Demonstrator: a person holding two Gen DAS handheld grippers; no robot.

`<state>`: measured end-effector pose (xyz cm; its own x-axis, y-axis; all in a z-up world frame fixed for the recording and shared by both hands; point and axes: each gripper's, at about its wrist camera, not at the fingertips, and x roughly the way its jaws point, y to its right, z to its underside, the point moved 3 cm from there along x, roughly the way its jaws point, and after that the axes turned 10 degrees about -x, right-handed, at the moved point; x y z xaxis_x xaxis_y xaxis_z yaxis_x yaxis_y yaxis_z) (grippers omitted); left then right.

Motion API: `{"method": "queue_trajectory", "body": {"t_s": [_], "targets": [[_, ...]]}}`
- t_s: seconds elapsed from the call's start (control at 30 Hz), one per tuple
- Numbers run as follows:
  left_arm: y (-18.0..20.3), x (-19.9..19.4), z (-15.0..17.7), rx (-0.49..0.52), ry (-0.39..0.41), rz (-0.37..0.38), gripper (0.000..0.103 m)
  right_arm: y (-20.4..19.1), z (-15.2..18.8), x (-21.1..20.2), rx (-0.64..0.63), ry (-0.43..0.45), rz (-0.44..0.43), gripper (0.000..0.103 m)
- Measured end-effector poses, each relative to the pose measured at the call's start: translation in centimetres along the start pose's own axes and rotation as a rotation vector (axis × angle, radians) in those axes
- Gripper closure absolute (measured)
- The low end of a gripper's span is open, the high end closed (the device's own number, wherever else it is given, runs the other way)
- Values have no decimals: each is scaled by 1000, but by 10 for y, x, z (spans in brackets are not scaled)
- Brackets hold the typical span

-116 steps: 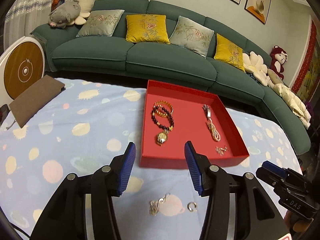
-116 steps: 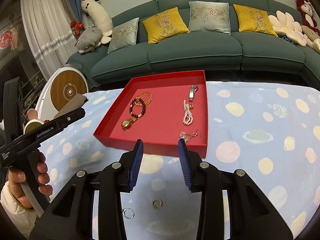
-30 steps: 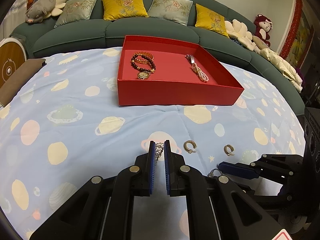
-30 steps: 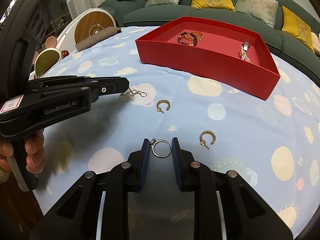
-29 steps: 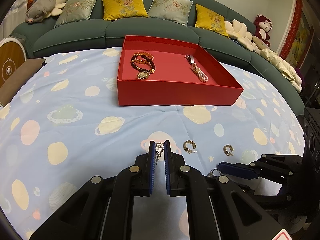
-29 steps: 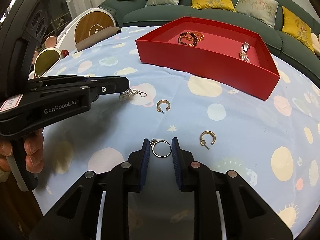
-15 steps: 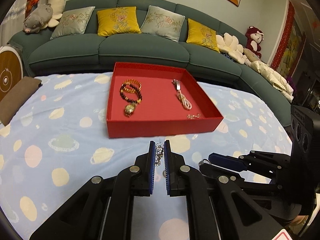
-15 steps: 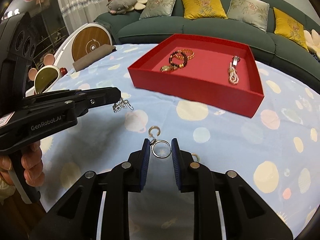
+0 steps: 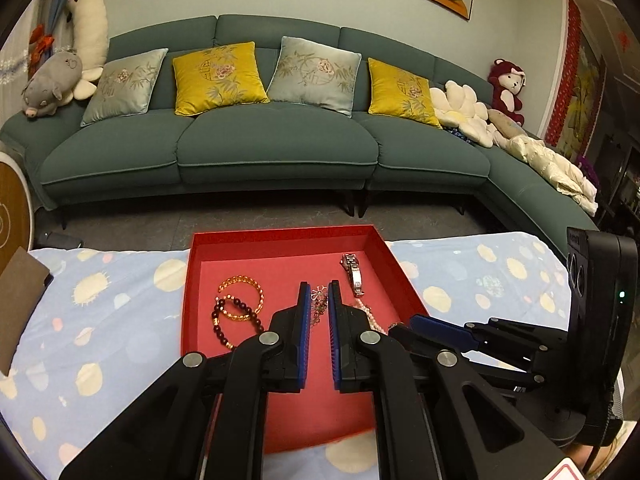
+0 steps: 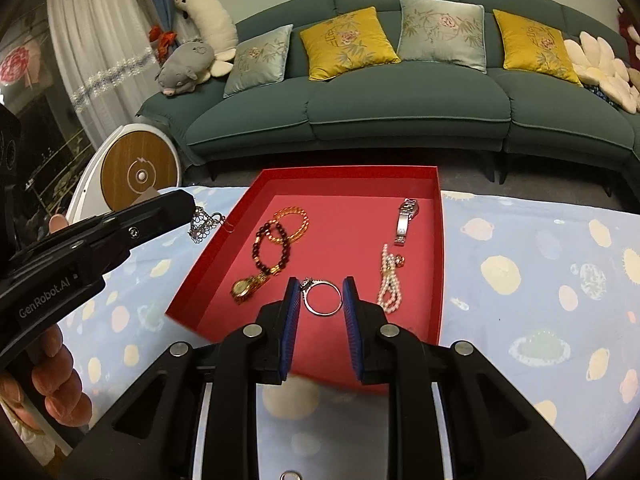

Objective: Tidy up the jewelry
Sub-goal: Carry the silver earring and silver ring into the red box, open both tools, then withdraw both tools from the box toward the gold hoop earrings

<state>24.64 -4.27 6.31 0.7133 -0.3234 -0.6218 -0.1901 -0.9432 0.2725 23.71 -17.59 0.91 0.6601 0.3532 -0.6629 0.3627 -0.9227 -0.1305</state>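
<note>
Above the red tray (image 10: 438,248), clamped in the right gripper (image 10: 322,298): a ring (image 10: 322,298). At nine o'clock, over the tray's edge, pinched in the left gripper (image 9: 319,305): a dangling earring (image 10: 203,219). Risk: early release, landing outside on the cloth.

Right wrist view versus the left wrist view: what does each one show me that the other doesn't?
Only the right wrist view shows the silver ring clamped in the right gripper, a gold watch in the tray, and fingers on the left handle. Only the left shows the red monkey plush. Both show the red tray, the beaded bracelets, and the left gripper pinching a silver earring.
</note>
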Motion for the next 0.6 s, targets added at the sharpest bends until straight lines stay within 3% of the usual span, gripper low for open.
{"method": "queue_trajectory", "body": {"t_s": [0.27,0.47,0.6], "targets": [[-15,69,1,-43,-99,-30,96,17,-13,61,24,-69,16,82],[-26,78,2,-70,-111,-49,90,18,-13,77,26,-86,19,80],[-31,62,1,-93,-89,-41,79,19,-12,64,39,-52,17,79]]}}
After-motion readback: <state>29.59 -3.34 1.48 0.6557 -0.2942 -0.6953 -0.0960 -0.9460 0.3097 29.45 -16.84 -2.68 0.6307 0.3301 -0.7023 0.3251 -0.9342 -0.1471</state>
